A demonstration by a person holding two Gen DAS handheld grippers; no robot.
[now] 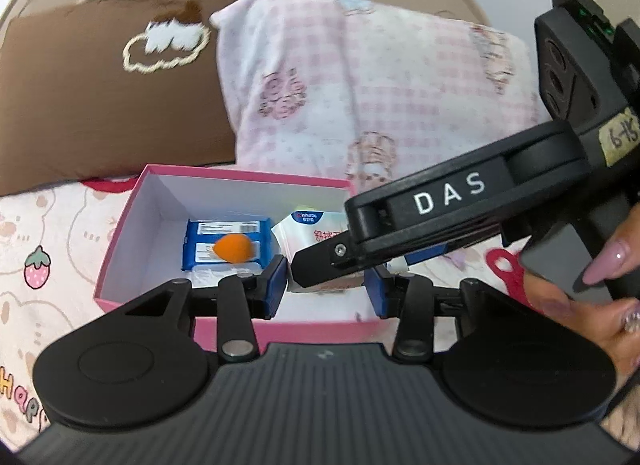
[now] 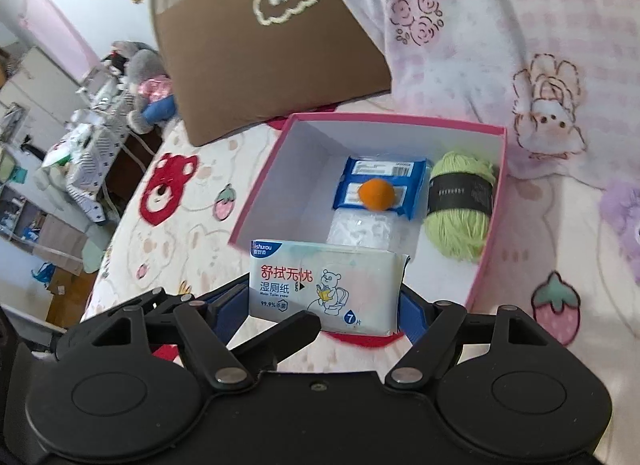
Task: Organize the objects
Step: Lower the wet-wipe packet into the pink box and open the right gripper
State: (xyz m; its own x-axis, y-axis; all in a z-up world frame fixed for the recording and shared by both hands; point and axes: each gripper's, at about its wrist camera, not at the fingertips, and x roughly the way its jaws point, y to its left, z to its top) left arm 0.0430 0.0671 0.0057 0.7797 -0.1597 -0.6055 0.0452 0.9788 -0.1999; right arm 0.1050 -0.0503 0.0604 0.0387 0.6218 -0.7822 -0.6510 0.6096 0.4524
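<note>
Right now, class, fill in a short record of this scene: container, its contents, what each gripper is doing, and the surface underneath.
container: pink box, open, white inside
contents: blue packet with an orange ball on it; green yarn skein; clear bag
right gripper: shut on the wet wipes pack, near the box's front edge
left gripper: jaws apart, nothing held
surface: cartoon-print bedsheet
behind: brown pillow

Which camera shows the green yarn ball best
The right wrist view. The green yarn ball lies in plain sight in the pink box, against its right wall. In the left wrist view the right gripper covers that part of the box, so no yarn shows.
</note>
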